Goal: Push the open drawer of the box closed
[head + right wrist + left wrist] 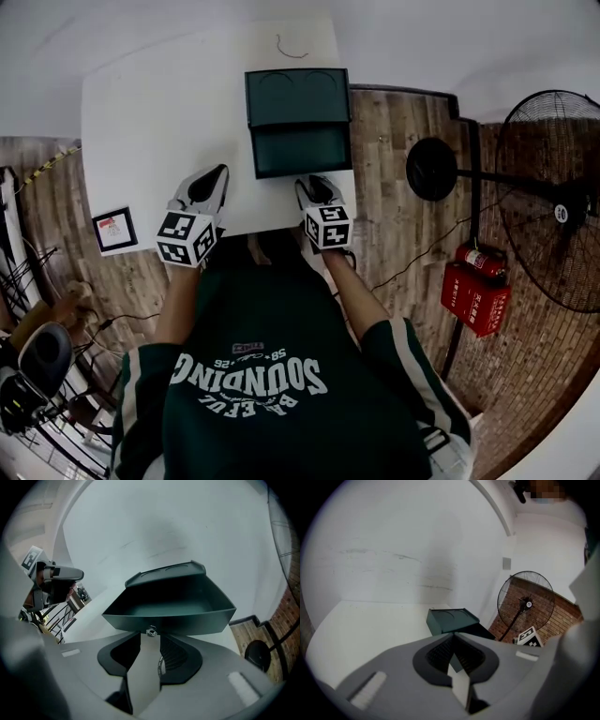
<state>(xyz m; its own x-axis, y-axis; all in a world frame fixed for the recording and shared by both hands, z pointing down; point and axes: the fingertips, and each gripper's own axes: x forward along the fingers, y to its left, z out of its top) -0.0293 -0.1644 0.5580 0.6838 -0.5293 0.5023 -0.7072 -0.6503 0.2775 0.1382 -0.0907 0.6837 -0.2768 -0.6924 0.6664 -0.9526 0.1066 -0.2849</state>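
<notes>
the right tongs (148, 641) have their jaws standing apart with nothing between them. just ahead of their tips, close to the line of the gap, sits the small silver knob (151, 631) on the front wall of the dark green plastic drawer (187, 620). the drawer is pulled well out towards the tongs, and its hollow looks empty. beyond it and a little higher is the matching dark green box (298, 96) it belongs to. the left tongs (452, 638) have their jaws together on nothing. the box lies ahead of them and off to their right, well apart, so they brace nothing.

likely trouble: the open jaws could straddle the knob, so only one pad meets the front wall. an off-centre shove may skew the drawer in its runners and jam it. with nothing holding the box, a push might slide it whole across the smooth white table (159, 122) instead of closing the drawer. the box also seems to sit right at the table edge on the right tongs' outer side, so a crooked push risks tipping it off.

writing: the person's dark green shirt (272, 375), behind both tongs, reads "sounding" in white, and the smaller lines are unclear. the small framed card (114, 230) outside the left tongs and the red fire extinguisher box (478, 295) on the floor, far right of the right tongs, carry print too small to read.
</notes>
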